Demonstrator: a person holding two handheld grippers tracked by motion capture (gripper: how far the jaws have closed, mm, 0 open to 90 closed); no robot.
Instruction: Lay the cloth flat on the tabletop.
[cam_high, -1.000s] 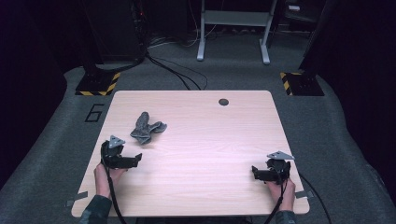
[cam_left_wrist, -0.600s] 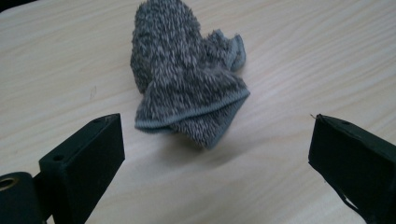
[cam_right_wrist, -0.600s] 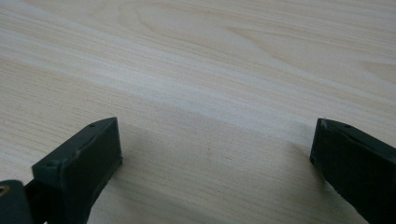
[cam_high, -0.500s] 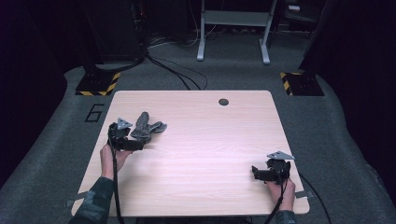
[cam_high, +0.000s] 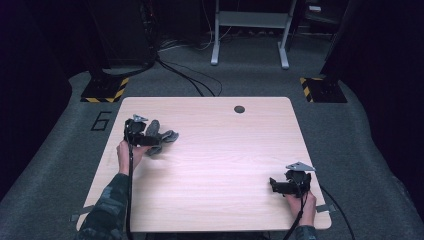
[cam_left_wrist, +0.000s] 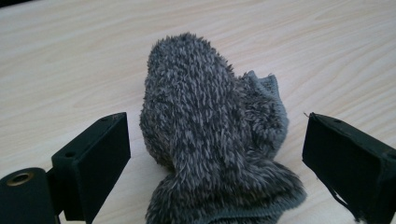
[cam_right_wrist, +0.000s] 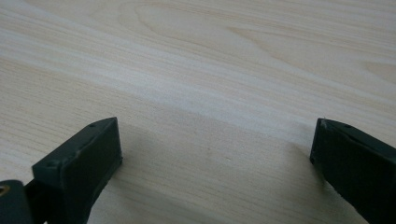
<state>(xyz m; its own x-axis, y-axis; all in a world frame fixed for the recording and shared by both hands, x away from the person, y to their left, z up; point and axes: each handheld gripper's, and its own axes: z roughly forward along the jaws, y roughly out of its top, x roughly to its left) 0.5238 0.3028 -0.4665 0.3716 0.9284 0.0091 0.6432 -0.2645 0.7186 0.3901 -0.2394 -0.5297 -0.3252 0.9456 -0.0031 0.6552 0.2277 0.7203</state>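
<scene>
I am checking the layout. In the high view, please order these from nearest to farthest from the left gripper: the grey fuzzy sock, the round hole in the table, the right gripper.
1. Grey fuzzy sock: directly at the left gripper, between its jaws.
2. Round hole: far edge, centre-right.
3. Right gripper: near right corner.

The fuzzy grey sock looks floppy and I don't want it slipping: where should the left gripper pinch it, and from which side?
Probably the near end of the fuzzy grey sock, at the bunched ribbed cuff. It lies limp on the table, so come low from the person's side. The left gripper already straddles it, jaws open and just starting to close, pads not touching.
</scene>
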